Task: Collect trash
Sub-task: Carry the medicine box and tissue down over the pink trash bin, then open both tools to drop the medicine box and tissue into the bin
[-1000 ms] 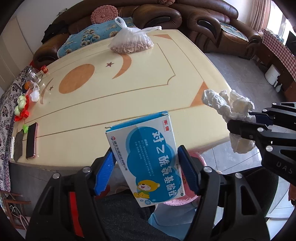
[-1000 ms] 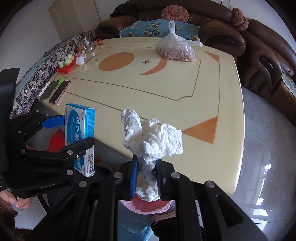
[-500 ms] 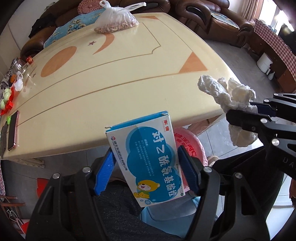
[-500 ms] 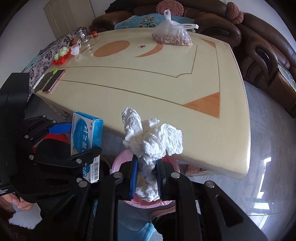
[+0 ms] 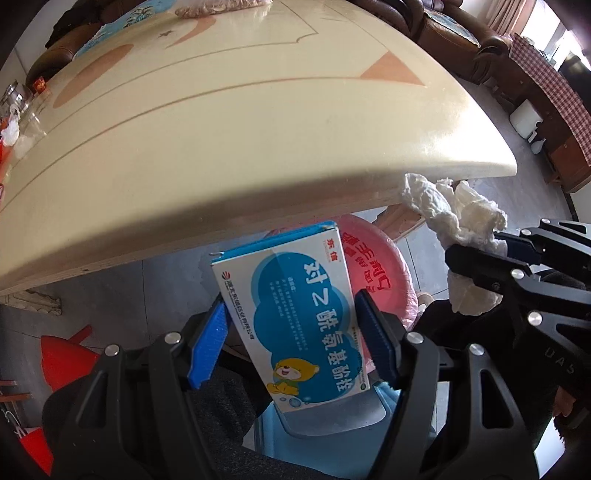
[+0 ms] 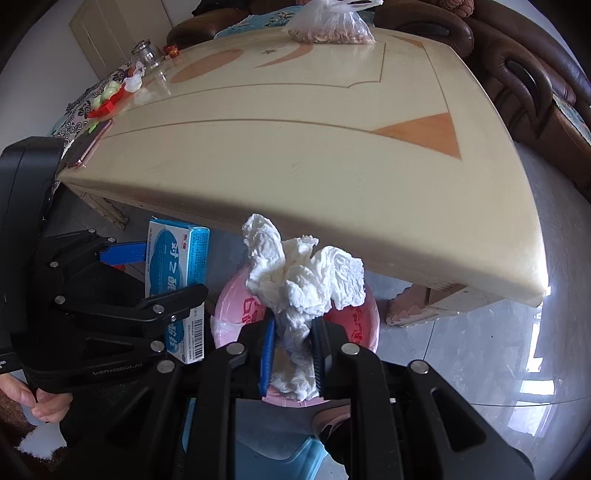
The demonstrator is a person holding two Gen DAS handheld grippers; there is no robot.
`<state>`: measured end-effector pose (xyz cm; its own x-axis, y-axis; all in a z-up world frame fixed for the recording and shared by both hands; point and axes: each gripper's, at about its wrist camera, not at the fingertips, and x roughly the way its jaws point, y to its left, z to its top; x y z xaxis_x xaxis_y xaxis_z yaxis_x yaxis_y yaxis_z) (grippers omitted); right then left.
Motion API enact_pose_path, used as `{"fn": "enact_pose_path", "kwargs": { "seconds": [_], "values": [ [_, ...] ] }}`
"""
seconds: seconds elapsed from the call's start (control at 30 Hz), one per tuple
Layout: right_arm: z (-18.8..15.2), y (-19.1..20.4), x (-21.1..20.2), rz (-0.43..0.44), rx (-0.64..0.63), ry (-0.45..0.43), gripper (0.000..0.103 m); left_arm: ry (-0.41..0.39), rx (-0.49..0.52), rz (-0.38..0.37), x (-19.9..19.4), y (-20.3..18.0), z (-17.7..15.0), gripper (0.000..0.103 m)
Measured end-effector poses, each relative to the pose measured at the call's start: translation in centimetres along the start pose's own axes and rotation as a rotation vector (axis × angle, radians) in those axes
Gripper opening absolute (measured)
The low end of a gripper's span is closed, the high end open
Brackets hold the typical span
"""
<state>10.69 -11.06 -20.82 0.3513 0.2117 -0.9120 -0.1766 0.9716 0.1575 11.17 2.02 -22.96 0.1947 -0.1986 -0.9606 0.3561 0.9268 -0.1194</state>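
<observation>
My left gripper is shut on a blue and white medicine box, which stands upright between the blue pads; the same box shows at the left of the right wrist view. My right gripper is shut on a crumpled white tissue wad, seen also as a tissue wad at the right of the left wrist view. Both grippers hang below the front edge of the cream table, above a pink bin with a pink bag liner, the pink bin partly hidden behind the tissue.
On the table lie a clear bag of nuts, a glass jar, a phone and small red and green items. Brown sofas ring it. A light blue stool and a red object are on the floor.
Both grippers have sunk from above the table top to below its front edge, still holding the box and the tissue. The pink bin has come into fuller view beneath them.
</observation>
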Motion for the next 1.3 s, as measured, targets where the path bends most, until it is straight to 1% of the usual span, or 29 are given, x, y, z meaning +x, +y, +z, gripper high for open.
{"fn": "enact_pose_path", "kwargs": {
  "seconds": [0.3,0.4,0.47,0.6,0.67,0.77,0.87,0.93,1.07,1.13,1.23,1.3],
  "values": [
    [-3.4,0.0,5.1,0.042,0.056,0.059,0.018,0.070,-0.014,-0.001,5.4,-0.2,-1.3,0.066],
    [-4.4,-0.4,6.9,0.013,0.077,0.075,0.018,0.092,-0.016,-0.025,7.1,-0.3,-1.4,0.066],
    [-4.8,-1.1,8.3,0.039,0.125,0.098,0.018,0.118,-0.016,-0.037,8.5,-0.3,-1.5,0.066],
    [-5.5,-2.2,10.6,0.027,0.156,0.128,0.018,0.143,-0.023,-0.044,10.7,0.0,-1.6,0.066],
    [-5.8,-2.6,11.8,0.037,0.166,0.151,0.018,0.156,-0.037,-0.062,11.6,-0.1,-1.7,0.066],
    [-6.0,-3.2,13.1,0.048,0.170,0.182,0.018,0.159,-0.059,-0.055,12.6,0.0,-1.9,0.067],
    [-6.1,-3.3,13.9,0.043,0.167,0.193,0.018,0.173,-0.092,-0.074,13.9,0.4,-1.9,0.066],
    [-6.0,-3.2,14.6,0.051,0.166,0.202,0.018,0.177,-0.102,-0.057,14.7,0.4,-2.1,0.066],
    [-6.2,-3.6,15.7,0.055,0.161,0.217,0.018,0.218,-0.128,-0.065,16.3,0.7,-2.2,0.066],
    [-6.1,-3.8,16.1,0.065,0.169,0.228,0.018,0.231,-0.139,-0.052,17.0,1.1,-2.1,0.067],
    [-6.0,-4.3,16.8,0.078,0.186,0.240,0.018,0.253,-0.176,-0.080,17.8,1.6,-1.9,0.067],
    [-6.1,-4.5,17.1,0.071,0.187,0.245,0.018,0.258,-0.181,-0.072,18.2,1.9,-1.7,0.067]
  ]
}}
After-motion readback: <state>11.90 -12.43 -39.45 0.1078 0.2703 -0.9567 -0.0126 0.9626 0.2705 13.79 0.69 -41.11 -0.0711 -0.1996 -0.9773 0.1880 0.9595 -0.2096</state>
